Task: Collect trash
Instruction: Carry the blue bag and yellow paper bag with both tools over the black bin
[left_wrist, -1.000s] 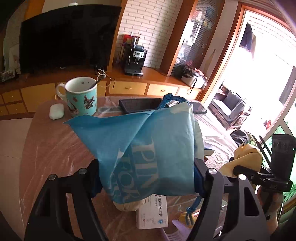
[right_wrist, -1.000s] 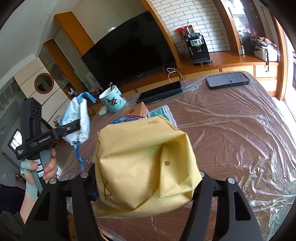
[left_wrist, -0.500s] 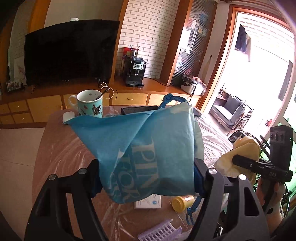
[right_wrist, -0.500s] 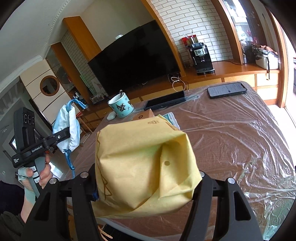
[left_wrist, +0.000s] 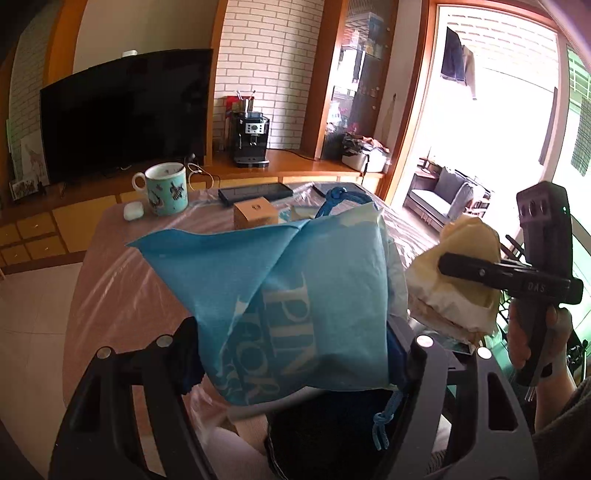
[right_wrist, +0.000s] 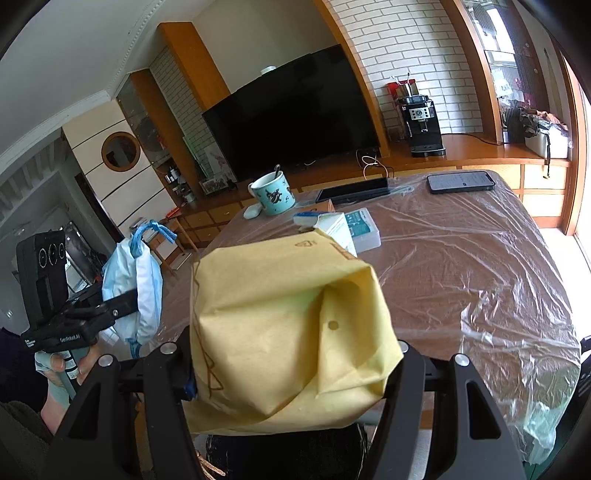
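Left gripper (left_wrist: 295, 332): clamped on blue drawstring bag (left_wrist: 295, 295), held above the table (right_wrist: 461, 266). Right gripper (right_wrist: 291, 354): clamped on yellow padded envelope (right_wrist: 288, 332), likewise aloft. Step: carrying collected trash, judged. Next: a bin, none visible.

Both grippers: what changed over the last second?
Both pulled back from the table toward the person. The left gripper stays shut on the blue bag, the right gripper on the yellow envelope. The mug and small box are unmoved.
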